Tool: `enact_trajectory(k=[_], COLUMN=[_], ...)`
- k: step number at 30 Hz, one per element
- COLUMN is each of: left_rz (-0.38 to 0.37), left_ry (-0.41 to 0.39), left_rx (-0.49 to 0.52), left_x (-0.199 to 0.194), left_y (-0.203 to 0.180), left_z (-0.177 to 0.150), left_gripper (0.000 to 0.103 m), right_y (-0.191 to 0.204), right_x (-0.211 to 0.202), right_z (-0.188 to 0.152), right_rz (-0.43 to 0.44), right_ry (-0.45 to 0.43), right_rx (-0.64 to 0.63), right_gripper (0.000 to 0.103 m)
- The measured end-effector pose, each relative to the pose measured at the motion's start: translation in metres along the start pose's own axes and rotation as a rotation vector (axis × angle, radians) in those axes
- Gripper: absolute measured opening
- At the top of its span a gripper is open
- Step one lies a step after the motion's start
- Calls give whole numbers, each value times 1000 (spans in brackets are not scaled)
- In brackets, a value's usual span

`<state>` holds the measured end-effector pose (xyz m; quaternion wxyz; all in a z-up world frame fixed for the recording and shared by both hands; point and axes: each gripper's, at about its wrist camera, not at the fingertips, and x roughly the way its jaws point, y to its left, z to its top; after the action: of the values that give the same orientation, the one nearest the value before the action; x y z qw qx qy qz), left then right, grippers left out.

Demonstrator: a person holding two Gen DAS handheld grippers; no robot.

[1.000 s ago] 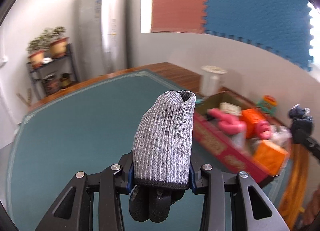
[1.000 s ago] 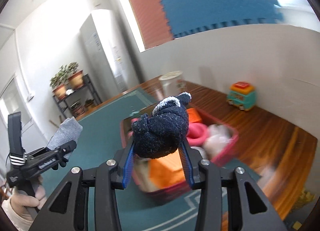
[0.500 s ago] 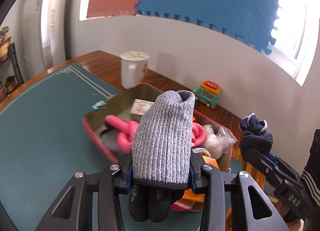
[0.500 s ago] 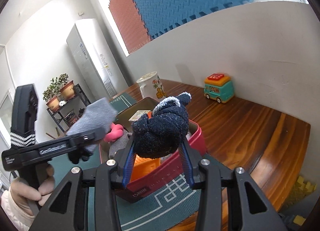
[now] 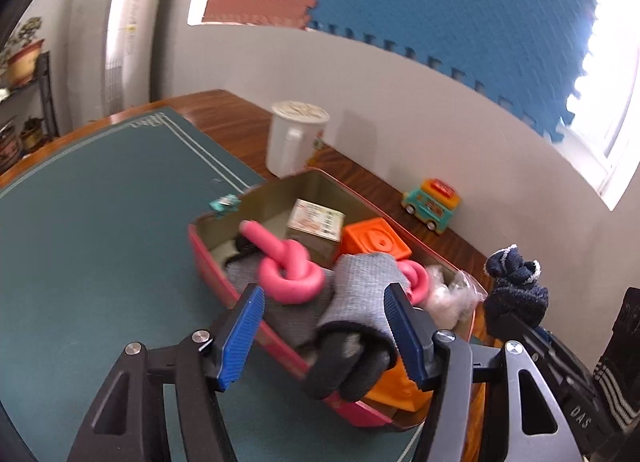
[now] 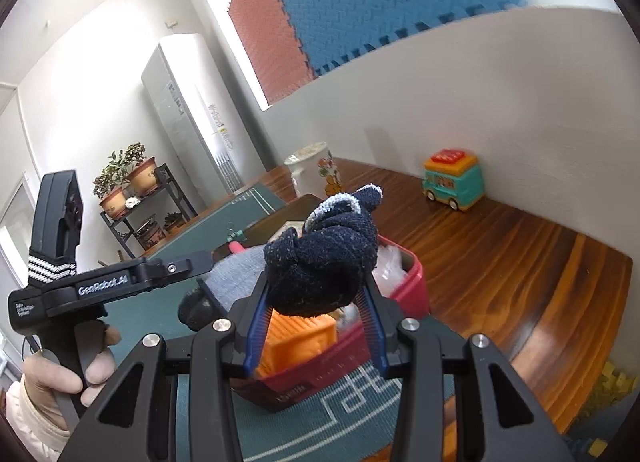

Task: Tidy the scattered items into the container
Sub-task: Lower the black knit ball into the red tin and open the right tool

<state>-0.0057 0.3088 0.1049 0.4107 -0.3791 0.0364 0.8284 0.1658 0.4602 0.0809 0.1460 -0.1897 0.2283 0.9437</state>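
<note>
Left gripper (image 5: 324,338) over the near end of the red tin (image 5: 224,282), pointing down into it. Its fingers (image 5: 240,334) are spreading apart. The grey glove (image 5: 360,294) lies between them but off-centre: it leans against the blue pad at 3 o'clock, while a clear gap separates it from the pad at 9 o'clock. The glove's dark fingertips hang toward the camera over the tin's near rim; its grey cuff points away, over the contents. Grip looks released; whether the glove's weight already rests on the contents, cannot tell.

Tin contents, left wrist view: pink knotted tube (image 5: 288,266) at 11 o'clock from the glove, small printed box (image 5: 316,222) beyond it at 12, orange block (image 5: 376,242) at 1 o'clock, clear plastic bag (image 5: 444,294) at 3 o'clock. A second orange block (image 5: 392,390) shows below the right-hand pad.

Right gripper (image 6: 316,326) clenched on a dark navy sock bundle (image 6: 324,266), which sits high between the blue pads and bulges above them, white-trimmed end up. It hangs above the tin's near corner, not in it.

The tin stands on a green mat (image 5: 100,222) on the wooden table (image 6: 500,254). White mug (image 5: 294,142) behind the tin at 12 o'clock; toy bus (image 5: 432,202) at 2 o'clock by the wall.

A hand (image 6: 60,378) grips the left gripper's handle, seen at 8 o'clock in the right wrist view.
</note>
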Motion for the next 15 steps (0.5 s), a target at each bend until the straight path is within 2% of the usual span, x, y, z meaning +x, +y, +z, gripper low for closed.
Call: enact_trajectory(k=[5,8,15], left_rz=[78,98,135], left_ry=[-56,-73,-79], left_rx=[-16,-31,-54], left_x=[-27,-38,-49], left_y=[19,31,55], left_z=[-7,-12,-21], left_gripper=[64,64,64], right_y=[25,43,68], right_x=[10,25,73], right_z=[23,34,45], right_rz=[44,64,30], right_ry=[-2,14,88], right_rx=[-57,-100,-111], right_gripper=[45,46,49])
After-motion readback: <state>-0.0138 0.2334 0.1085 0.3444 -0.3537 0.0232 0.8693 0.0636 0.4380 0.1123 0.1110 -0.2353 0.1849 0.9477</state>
